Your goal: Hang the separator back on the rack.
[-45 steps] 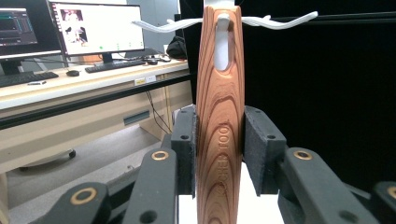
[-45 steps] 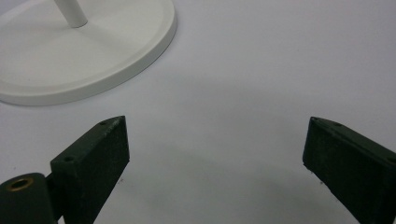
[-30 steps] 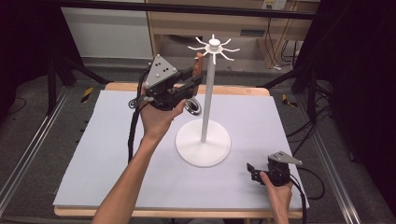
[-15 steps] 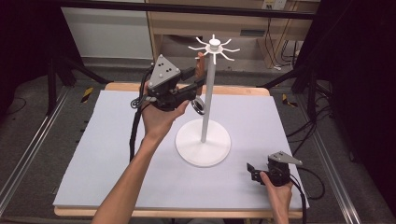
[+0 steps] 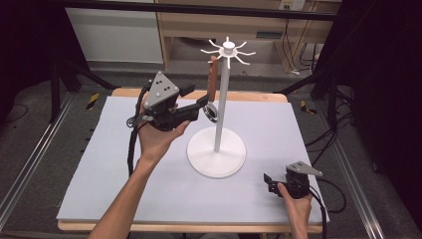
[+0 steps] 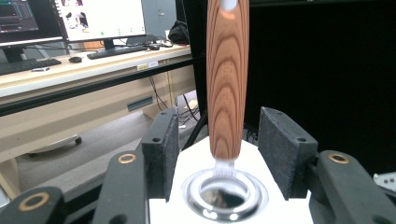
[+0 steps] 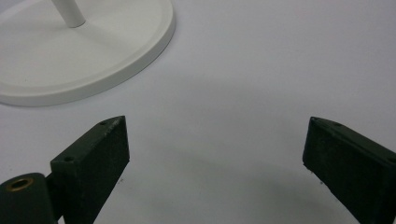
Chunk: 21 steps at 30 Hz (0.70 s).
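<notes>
- The left gripper (image 5: 205, 103) is raised above the table (image 5: 99, 164), toward the far edge and just left of the stand's pole; its jaws are parted, with the wooden handle of the utensil (image 6: 227, 79) hanging between them, and a clear gap shows on each side of the handle.
- The utensil (image 5: 213, 82) hangs upright from a hook of the white stand (image 5: 218, 152), its metal ring (image 6: 225, 193) at the bottom, level with the jaws.
- The right gripper (image 5: 267, 181) rests low near the table's near right corner, jaws spread wide and released, with bare table surface between them.
- Count: one stand, its round base (image 7: 84, 51) at the table's middle; one utensil; two grippers.
</notes>
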Each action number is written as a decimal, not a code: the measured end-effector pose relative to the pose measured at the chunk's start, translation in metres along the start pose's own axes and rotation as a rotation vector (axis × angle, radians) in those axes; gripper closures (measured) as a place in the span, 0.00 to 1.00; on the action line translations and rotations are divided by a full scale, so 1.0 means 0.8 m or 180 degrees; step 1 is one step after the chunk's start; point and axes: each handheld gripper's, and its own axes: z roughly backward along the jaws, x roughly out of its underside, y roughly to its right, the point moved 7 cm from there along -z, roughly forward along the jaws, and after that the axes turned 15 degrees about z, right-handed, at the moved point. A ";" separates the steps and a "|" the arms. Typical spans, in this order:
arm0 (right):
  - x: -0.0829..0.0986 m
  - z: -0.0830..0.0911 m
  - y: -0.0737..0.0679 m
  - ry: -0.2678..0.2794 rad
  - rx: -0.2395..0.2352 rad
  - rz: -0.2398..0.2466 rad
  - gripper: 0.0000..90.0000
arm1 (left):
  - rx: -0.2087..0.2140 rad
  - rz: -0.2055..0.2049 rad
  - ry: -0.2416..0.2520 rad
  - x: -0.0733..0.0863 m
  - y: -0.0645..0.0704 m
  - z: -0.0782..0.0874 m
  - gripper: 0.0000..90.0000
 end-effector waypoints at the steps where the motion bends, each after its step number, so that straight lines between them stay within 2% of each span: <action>1: 0.000 0.000 0.000 0.0003 0.0004 0.0002 0.09 | -0.0026 -0.0014 0.0003 0.004 -0.004 0.004 0.51; 8: -0.001 0.000 -0.001 0.0001 0.0008 -0.0001 0.09 | -0.0075 0.0072 -0.0105 0.031 -0.019 0.018 0.48; 19: 0.000 0.002 0.000 0.0001 0.0032 -0.0005 0.09 | -0.0199 0.0110 -0.0246 0.072 -0.044 0.040 0.46; 21: 0.000 0.002 0.000 0.0000 0.0038 -0.0007 0.09 | -0.0204 0.0118 -0.0233 0.079 -0.048 0.045 0.47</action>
